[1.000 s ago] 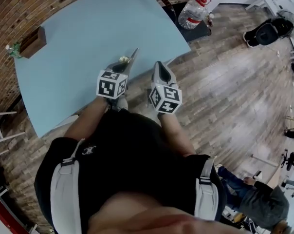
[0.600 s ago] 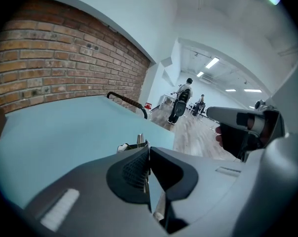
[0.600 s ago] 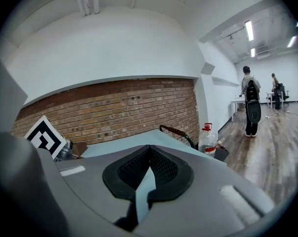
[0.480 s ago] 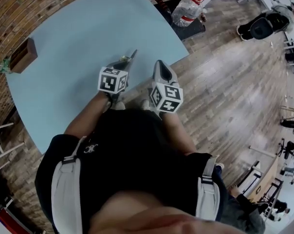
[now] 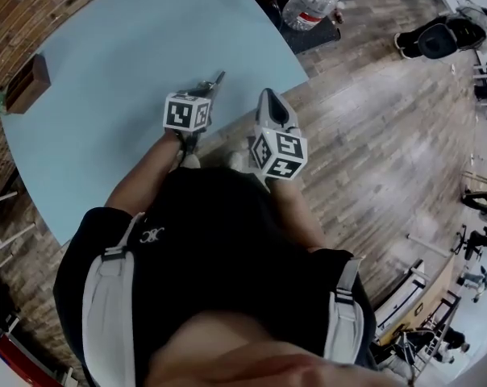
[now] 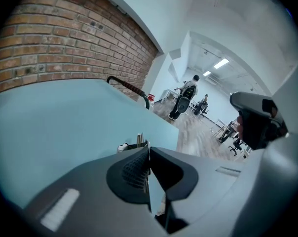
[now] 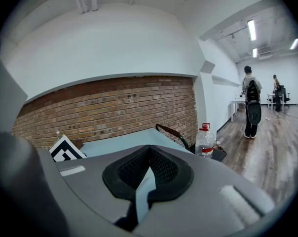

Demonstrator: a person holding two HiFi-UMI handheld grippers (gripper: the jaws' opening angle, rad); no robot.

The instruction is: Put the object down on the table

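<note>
readable text: none | bottle label: red, too small | shirt emblem: illegible

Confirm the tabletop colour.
The tabletop is plain light blue with no pattern. It shows best in the head view.

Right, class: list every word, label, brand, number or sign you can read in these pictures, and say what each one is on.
No text here can be read.
Bottle, red label: print too small and blurred to read.
Black shirt, small white logo: too small to make out as letters.
Marker cubes: black-and-white square patterns only, no words or numbers.
</note>
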